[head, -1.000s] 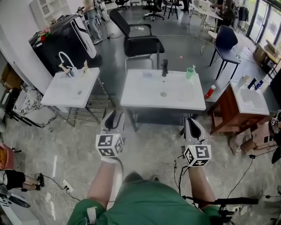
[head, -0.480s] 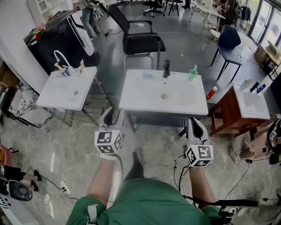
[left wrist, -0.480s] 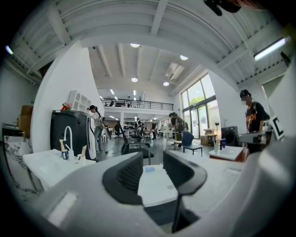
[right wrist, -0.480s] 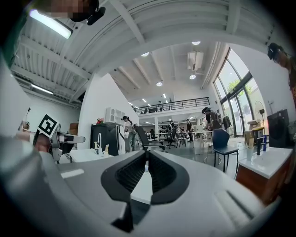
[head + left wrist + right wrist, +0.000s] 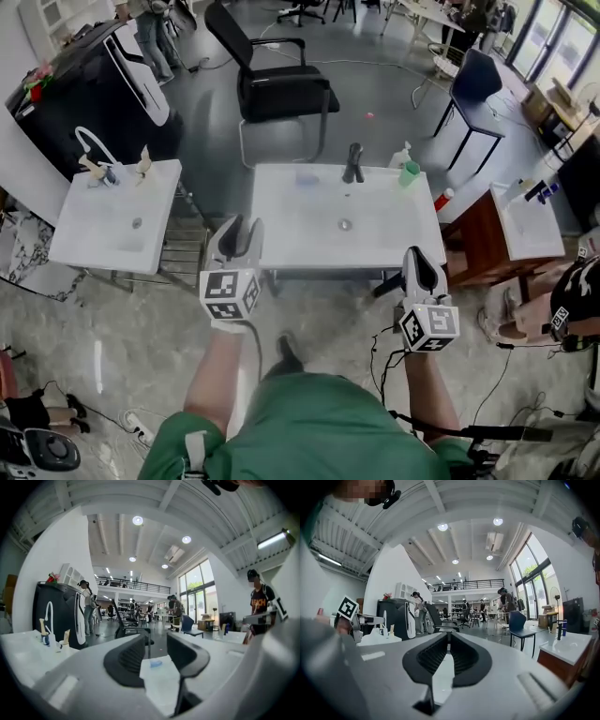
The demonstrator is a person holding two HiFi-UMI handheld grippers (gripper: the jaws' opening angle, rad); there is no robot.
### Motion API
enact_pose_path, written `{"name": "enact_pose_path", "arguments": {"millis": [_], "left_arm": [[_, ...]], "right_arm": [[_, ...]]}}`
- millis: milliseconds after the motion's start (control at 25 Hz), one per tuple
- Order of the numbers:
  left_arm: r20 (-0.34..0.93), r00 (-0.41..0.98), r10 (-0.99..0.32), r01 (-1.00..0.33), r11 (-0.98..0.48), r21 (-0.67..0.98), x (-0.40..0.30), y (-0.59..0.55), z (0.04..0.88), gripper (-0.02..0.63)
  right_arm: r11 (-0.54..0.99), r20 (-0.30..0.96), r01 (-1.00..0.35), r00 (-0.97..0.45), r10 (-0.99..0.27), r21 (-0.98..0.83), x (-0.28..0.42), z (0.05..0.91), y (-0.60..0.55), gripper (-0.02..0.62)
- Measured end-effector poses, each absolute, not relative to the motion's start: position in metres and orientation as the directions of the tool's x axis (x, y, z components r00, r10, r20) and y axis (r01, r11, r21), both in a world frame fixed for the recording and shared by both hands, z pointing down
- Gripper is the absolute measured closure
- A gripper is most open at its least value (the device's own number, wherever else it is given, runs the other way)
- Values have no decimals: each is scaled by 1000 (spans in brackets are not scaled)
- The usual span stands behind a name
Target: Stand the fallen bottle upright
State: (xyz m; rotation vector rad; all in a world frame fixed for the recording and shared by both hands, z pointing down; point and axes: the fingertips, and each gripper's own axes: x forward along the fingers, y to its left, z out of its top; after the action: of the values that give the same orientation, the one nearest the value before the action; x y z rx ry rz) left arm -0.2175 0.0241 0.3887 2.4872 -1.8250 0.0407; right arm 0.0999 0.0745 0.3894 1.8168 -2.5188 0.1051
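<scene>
A red bottle with a white cap (image 5: 443, 199) lies tilted just off the right edge of the white sink table (image 5: 300, 230), beside a wooden cabinet. A green pump bottle (image 5: 407, 172) stands upright at the sink's back right, near the black faucet (image 5: 353, 161). My left gripper (image 5: 242, 232) (image 5: 157, 641) hovers level at the sink's front left corner, open with nothing between its fingers. My right gripper (image 5: 419, 261) (image 5: 449, 639) is level by the front right corner, its jaws closed together and empty. Both are well short of the red bottle.
A smaller white sink (image 5: 112, 220) stands to the left. The wooden cabinet with a basin (image 5: 511, 225) is on the right. A black office chair (image 5: 272, 89) and a blue chair (image 5: 473, 84) stand behind the sink. Cables (image 5: 384, 361) trail on the floor.
Both grippers and the view have advanced toward the sink table, which now lies right in front of the jaws. Neither jaw gap has changed.
</scene>
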Motion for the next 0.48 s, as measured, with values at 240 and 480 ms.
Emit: {"name": "enact_pose_path", "arguments": {"millis": [240, 480], "left_arm": [[56, 336, -940, -941, -333, 60, -251, -40, 398, 462], [74, 360, -930, -932, -354, 78, -252, -78, 408, 462]], "right_arm": [[291, 90, -956, -292, -952, -22, 62, 394, 24, 591], [286, 116, -958, -287, -951, -27, 54, 401, -11, 591]]}}
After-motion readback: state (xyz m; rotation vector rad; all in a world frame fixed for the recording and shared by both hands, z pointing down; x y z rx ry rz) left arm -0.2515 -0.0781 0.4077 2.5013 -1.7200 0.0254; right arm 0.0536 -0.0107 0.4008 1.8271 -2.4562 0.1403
